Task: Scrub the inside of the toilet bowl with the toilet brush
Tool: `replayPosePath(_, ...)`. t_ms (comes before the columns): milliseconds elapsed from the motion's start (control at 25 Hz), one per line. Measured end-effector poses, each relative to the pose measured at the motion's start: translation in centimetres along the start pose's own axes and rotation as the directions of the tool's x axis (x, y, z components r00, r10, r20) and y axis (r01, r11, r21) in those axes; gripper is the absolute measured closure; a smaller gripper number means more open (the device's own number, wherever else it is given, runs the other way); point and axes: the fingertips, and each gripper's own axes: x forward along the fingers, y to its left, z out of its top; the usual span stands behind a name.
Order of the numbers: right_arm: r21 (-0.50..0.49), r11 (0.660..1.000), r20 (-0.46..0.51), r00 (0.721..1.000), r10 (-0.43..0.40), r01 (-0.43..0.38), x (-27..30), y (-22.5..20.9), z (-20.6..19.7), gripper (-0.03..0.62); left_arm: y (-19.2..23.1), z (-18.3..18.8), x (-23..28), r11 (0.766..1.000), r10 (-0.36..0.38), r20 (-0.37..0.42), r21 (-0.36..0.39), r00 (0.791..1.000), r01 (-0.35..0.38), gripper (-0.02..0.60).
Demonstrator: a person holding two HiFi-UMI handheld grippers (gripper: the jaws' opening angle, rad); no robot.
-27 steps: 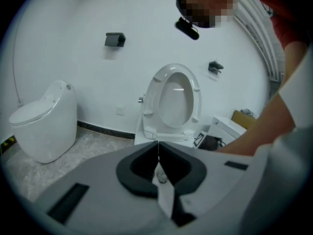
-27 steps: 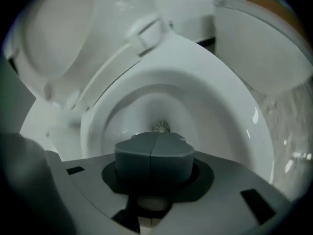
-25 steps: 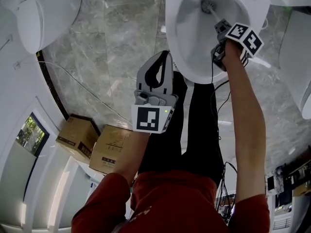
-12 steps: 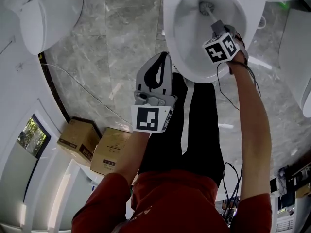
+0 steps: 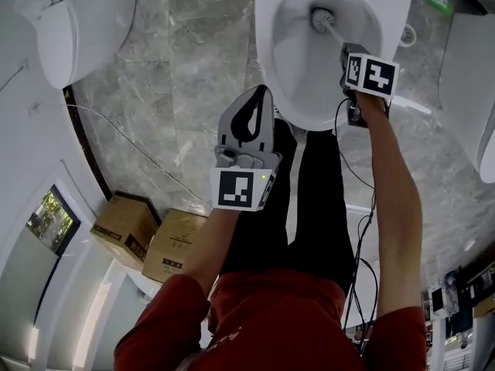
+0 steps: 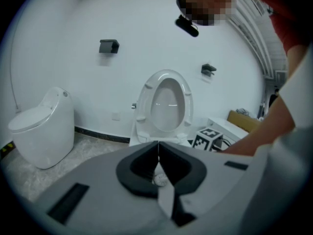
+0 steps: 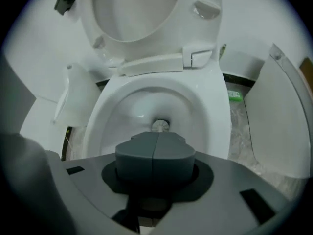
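Observation:
The white toilet bowl (image 5: 298, 91) is open at the top of the head view, its seat (image 7: 132, 9) raised. My right gripper (image 5: 348, 51) reaches over the bowl's right rim and is shut on the toilet brush's handle. The brush head (image 5: 319, 18) rests deep in the bowl near the drain. In the right gripper view the brush head (image 7: 160, 126) shows just past the closed right gripper (image 7: 154, 142). My left gripper (image 5: 261, 93) hangs shut and empty in front of the bowl, above the person's legs. In its own view the left gripper (image 6: 157, 147) faces the toilet (image 6: 166, 106).
A second white toilet (image 5: 58, 22) stands to the left on the grey marble floor. Two cardboard boxes (image 5: 124, 219) sit by the wall at lower left. Cables (image 5: 357, 277) trail from the right gripper. A white fixture (image 5: 472, 76) stands to the bowl's right.
The right gripper has swung and rolled over the bowl's right rim, and the brush head has shifted slightly left and nearer inside the bowl. The left gripper has stayed put.

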Motion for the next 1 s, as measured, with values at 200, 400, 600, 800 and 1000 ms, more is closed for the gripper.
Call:
replayPosePath(200, -0.117, 0.993, 0.019, 1.0, -0.005, 0.007, -3.9, -0.2, -4.7, 0.445, -0.7, 0.9, -0.9, 1.0, -0.003, 0.012, 0.004, 1.0, 0.003, 0.583)
replayPosePath(400, -0.149, 0.989, 0.016, 1.0, -0.01, 0.013, -8.8, -0.3, -10.7, 0.445, -1.3, 1.8, -2.0, 1.0, -0.008, 0.019, 0.007, 1.0, 0.007, 0.583)
replayPosePath(600, -0.093, 0.996, 0.074, 0.997, 0.023, -0.016, -12.4, 0.1, -12.3, 0.444, -1.9, 3.4, -3.4, 1.0, -0.009, -0.01, 0.014, 1.0, 0.009, 0.583)
replayPosePath(800, -0.065, 0.996, 0.184, 0.981, 0.07, -0.059, -20.3, 2.0, -11.3, 0.444, -2.4, 9.2, -6.5, 0.999, 0.013, 0.033, 0.029, 0.999, -0.013, 0.583)
replayPosePath(1000, -0.033, 0.999, 0.343, 0.938, 0.047, -0.038, -29.8, 2.7, -8.3, 0.444, -3.9, 17.2, -9.1, 0.998, -0.026, 0.115, 0.056, 0.993, 0.019, 0.583)
